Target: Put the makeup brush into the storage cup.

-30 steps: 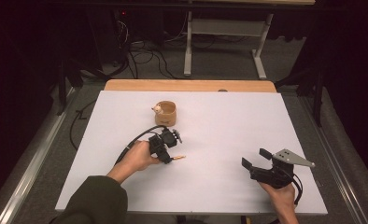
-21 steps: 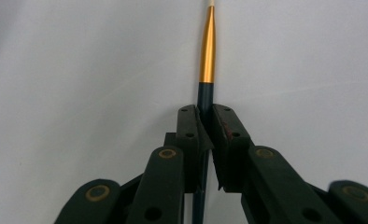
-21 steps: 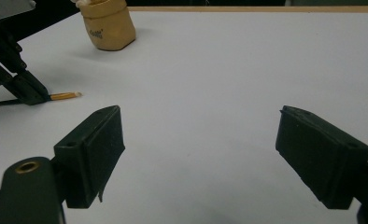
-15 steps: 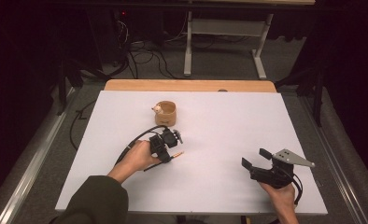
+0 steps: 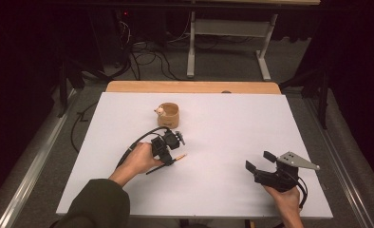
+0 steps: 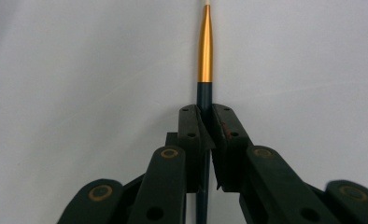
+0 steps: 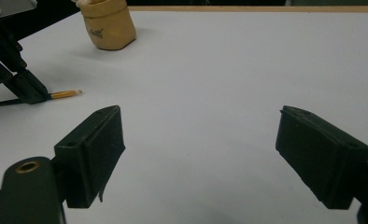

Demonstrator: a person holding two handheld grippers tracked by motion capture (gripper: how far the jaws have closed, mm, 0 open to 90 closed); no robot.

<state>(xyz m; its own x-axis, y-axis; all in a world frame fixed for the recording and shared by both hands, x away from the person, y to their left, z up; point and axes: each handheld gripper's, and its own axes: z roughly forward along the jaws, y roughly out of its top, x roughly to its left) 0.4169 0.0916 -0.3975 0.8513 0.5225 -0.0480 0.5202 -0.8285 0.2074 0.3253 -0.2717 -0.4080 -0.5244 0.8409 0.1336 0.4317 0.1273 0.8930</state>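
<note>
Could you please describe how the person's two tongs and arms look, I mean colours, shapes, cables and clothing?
Both tongs are black. The left tongs have two flat rectangular pads on linked bars with brass-coloured rivets, and a black cable trails from them. The right tongs carry a grey three-cornered plate on top and have broad block-shaped pads. The left arm wears a dark olive sleeve.

Bright, even light on the white table (image 5: 213, 123); dark surroundings, soft shadows, nearby jaws slightly blurred in both gripper views.

Brush (image 6: 205, 51) tip beyond top edge
</note>
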